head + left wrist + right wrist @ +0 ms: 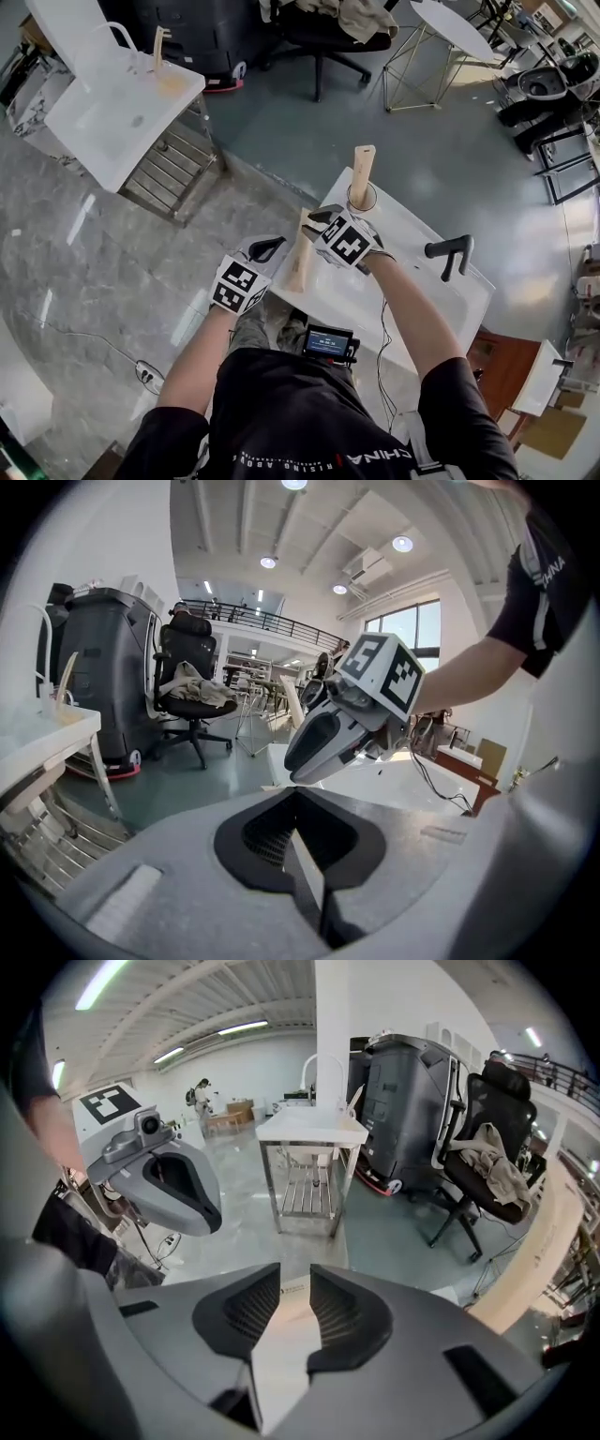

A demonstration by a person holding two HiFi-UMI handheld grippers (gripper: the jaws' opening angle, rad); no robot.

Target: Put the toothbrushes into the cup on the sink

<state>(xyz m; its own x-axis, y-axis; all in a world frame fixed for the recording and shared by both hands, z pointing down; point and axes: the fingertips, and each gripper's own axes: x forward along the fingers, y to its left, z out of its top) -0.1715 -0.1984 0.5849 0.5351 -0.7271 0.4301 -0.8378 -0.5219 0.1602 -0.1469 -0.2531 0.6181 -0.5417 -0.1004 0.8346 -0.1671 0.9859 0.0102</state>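
Progress: one toothbrush [363,169] stands in the cup [362,199] at the sink's [422,281] far edge; the second toothbrush [300,253] rests by its left edge between my right gripper's [320,221] parted jaws, not yet gripped, and my left gripper [267,249] is closed, empty.

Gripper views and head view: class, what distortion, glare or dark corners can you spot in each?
Left gripper view: fisheye bowing, black corners, ceiling lights flare. Right gripper view: same bowing, strip lights curve. Head view: light streaks glare off the floor.

Pale toothbrush [363,167] upright in cup [375,198]
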